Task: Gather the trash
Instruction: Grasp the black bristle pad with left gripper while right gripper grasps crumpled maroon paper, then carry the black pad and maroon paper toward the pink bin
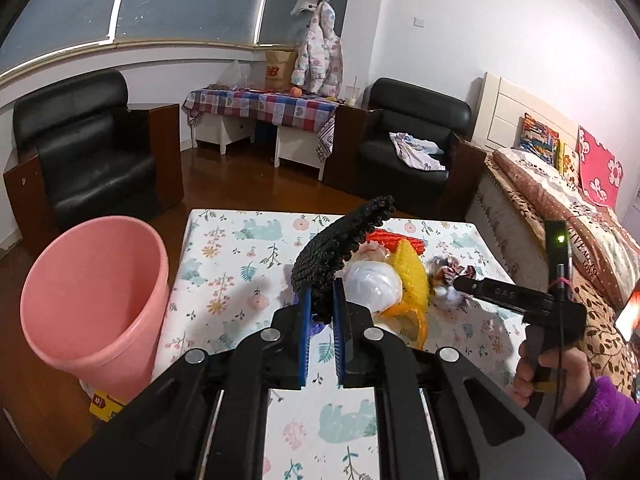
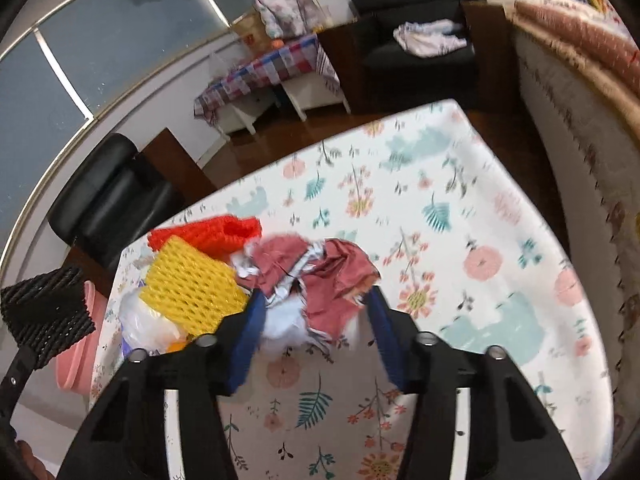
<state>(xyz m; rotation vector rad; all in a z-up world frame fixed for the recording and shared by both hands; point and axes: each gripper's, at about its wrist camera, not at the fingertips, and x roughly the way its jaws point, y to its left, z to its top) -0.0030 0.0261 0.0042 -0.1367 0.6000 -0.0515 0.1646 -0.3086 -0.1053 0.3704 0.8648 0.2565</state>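
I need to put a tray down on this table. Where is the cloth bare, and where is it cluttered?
Bare: the floral tablecloth right of the crumpled red wrapper out to the bed-side edge, and the strip nearest the pink bin. Crowded: the middle, where yellow foam net, red foam net and plastic bag bunch together.

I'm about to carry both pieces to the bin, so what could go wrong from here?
1. The left tool pinches only the bottom edge of the black foam net; most of it hangs free and could slip out on the way to the pink bin.
2. The right tool straddles the crumpled red wrapper with its jaws still wide, so lifting now may leave it behind.
3. The yellow net lies right beside that wrapper and could get dragged.
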